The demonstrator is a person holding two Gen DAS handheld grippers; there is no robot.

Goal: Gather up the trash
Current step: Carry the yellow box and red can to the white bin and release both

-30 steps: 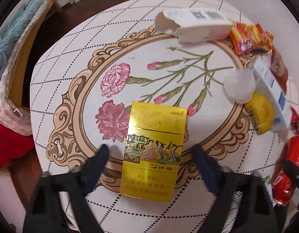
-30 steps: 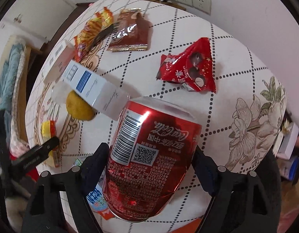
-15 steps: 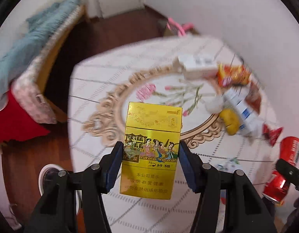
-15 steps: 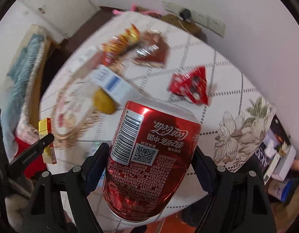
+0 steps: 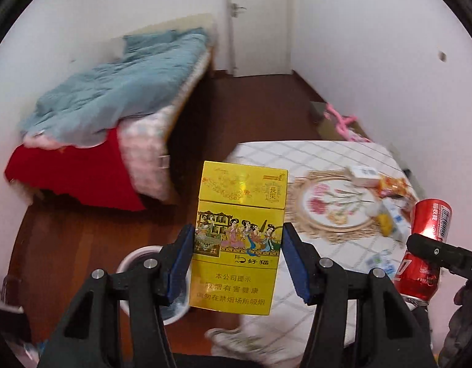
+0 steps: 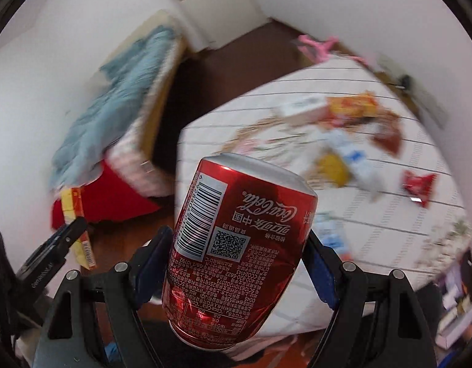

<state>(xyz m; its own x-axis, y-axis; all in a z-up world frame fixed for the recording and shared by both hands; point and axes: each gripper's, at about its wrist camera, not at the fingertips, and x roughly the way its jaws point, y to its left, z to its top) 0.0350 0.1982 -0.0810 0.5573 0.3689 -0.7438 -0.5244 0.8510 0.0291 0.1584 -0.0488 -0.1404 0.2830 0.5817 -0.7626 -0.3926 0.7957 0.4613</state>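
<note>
Trash is held in both grippers, up in the air and off the table. The yellow cigarette pack (image 5: 238, 239) stands upright in the left gripper (image 5: 238, 263), whose blue-padded fingers (image 5: 183, 263) press against its two long sides about halfway up. The red cola can (image 6: 236, 245) sits in the right gripper (image 6: 236, 270), pinched at its sides with its printing upside down, tilted a little. From the left wrist view the can (image 5: 426, 245) shows at the right edge in front of the table.

Behind both, the white table (image 5: 328, 156) with its diamond grid and flower medallion holds the remaining litter: a white carton (image 5: 363, 175), an orange snack wrapper (image 5: 392, 185), a yellow lump (image 5: 384, 228) and a blue-and-white box (image 5: 397, 219) just beside it. A red wrapper (image 6: 418, 185) lies apart nearer the wall side.

Below the pack a white round bin (image 5: 137, 260) stands on the dark wooden floor (image 5: 251, 110). Farther left is a bed (image 5: 119, 92) with a blue quilt and a red cover.
</note>
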